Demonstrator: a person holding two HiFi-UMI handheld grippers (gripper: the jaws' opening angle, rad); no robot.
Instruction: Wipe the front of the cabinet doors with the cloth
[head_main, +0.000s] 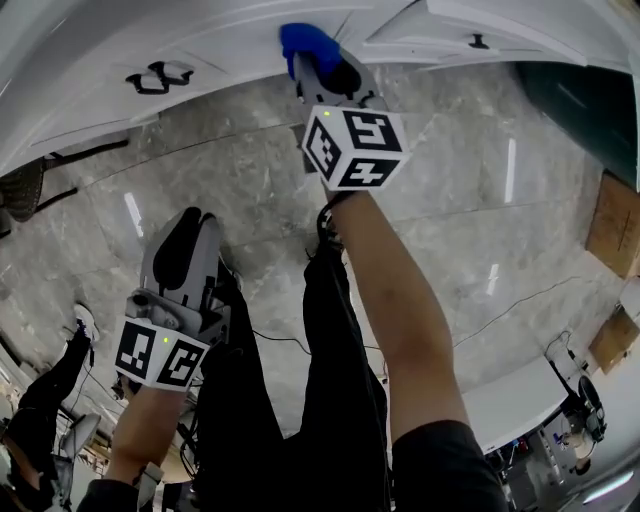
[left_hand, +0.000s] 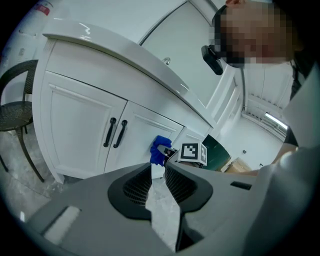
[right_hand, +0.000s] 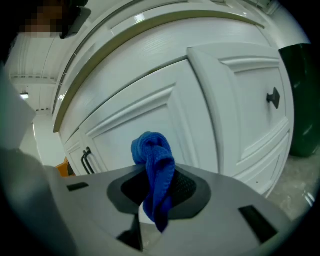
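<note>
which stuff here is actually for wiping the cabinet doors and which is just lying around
For the job:
cloth, clamped in the right gripper jaws
cabinet doors

Not in use:
left gripper, jaws slightly apart, nothing between them
chair
green bin
cardboard
cable on the floor

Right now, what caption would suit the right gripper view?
Right gripper holds a blue cloth at a white cabinet door.

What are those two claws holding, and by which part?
The right gripper pinches the bunched blue cloth around its middle, a wad sticking out past the jaws. The left gripper holds nothing.
</note>
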